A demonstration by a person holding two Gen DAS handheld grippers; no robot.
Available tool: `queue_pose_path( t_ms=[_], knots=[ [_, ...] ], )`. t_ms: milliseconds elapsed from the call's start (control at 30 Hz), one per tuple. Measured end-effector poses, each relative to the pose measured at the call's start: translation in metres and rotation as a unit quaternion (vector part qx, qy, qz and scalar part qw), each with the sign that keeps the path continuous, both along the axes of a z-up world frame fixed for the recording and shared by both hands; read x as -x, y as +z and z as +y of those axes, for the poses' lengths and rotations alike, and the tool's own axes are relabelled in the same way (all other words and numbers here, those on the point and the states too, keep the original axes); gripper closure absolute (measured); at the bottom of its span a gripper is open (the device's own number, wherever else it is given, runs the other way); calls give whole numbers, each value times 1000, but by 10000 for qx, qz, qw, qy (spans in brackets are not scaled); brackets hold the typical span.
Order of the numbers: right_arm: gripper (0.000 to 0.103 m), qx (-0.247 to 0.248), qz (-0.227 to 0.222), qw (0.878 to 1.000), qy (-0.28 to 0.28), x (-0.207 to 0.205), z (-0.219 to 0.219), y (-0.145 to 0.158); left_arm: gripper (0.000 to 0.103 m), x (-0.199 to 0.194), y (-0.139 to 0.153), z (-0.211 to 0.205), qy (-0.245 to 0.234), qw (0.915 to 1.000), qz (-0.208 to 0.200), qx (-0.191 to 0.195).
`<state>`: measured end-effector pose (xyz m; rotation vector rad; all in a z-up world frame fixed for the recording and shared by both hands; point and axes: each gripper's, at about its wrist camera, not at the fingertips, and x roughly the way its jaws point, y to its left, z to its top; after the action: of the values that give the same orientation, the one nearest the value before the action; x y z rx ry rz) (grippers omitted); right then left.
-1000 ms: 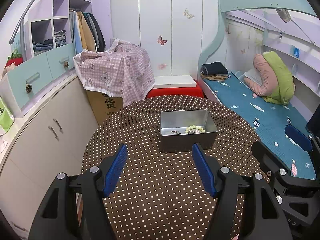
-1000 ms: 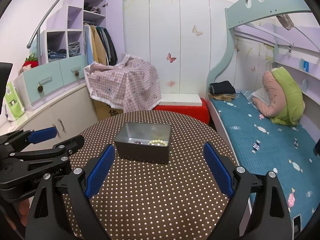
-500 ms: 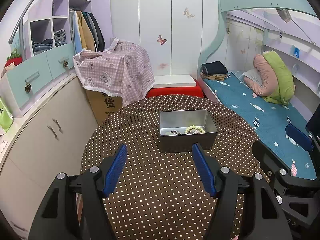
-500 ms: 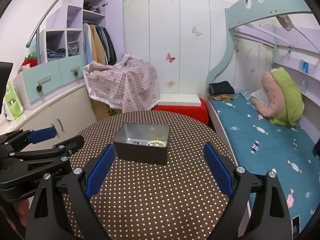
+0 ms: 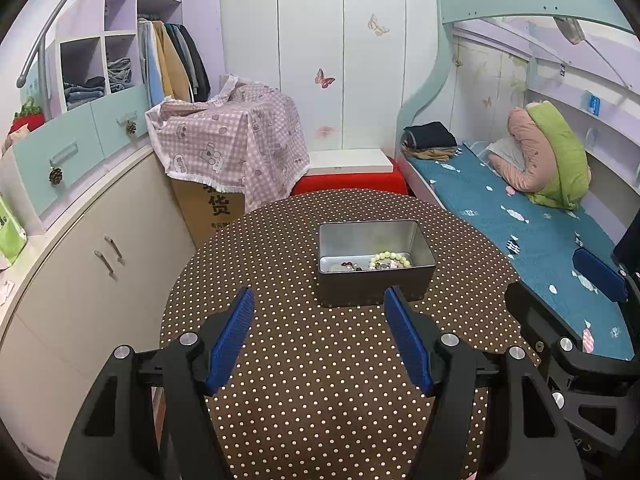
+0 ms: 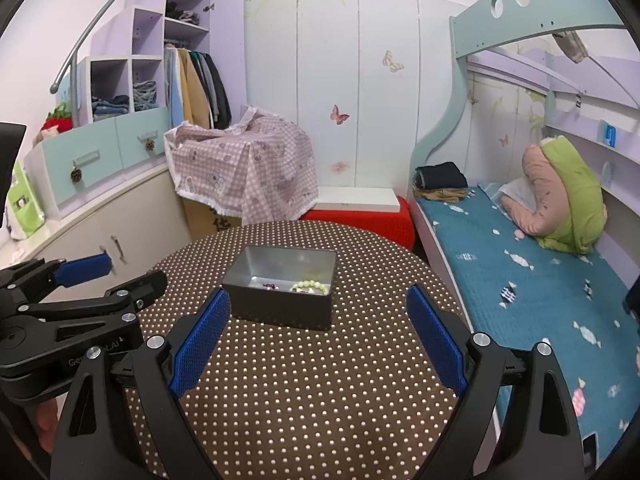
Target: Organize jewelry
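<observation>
nothing has moved: both grippers' fingers [image 5: 232, 336] wide, one tin [image 5: 375, 285], one bracelet [image 5: 390, 259].

Both views are bright and evenly lit by soft indoor light with a cool violet cast; its source is out of frame. Shadows are faint, only a soft one beside the metal tin [image 5: 376, 280] on the worktop [image 5: 320, 380]. The tin's inner walls show a dull sheen without harsh glare. Fisheye distortion bends the bunk bed frame [image 6: 532, 12] and shelves [image 5: 100, 56], and dark vignetting fills the corners. Focus is fairly sharp throughout.
</observation>
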<state>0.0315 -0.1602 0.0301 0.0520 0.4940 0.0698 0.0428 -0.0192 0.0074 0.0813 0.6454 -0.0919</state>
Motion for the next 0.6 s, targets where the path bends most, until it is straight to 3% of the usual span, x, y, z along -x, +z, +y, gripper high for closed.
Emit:
queue_pose_path(
  t_ms=[600],
  knots=[
    [16,-64,30,10000,9,-3,3,-2,38,-4,2,-3,-5,10000,38,-3]
  ],
)
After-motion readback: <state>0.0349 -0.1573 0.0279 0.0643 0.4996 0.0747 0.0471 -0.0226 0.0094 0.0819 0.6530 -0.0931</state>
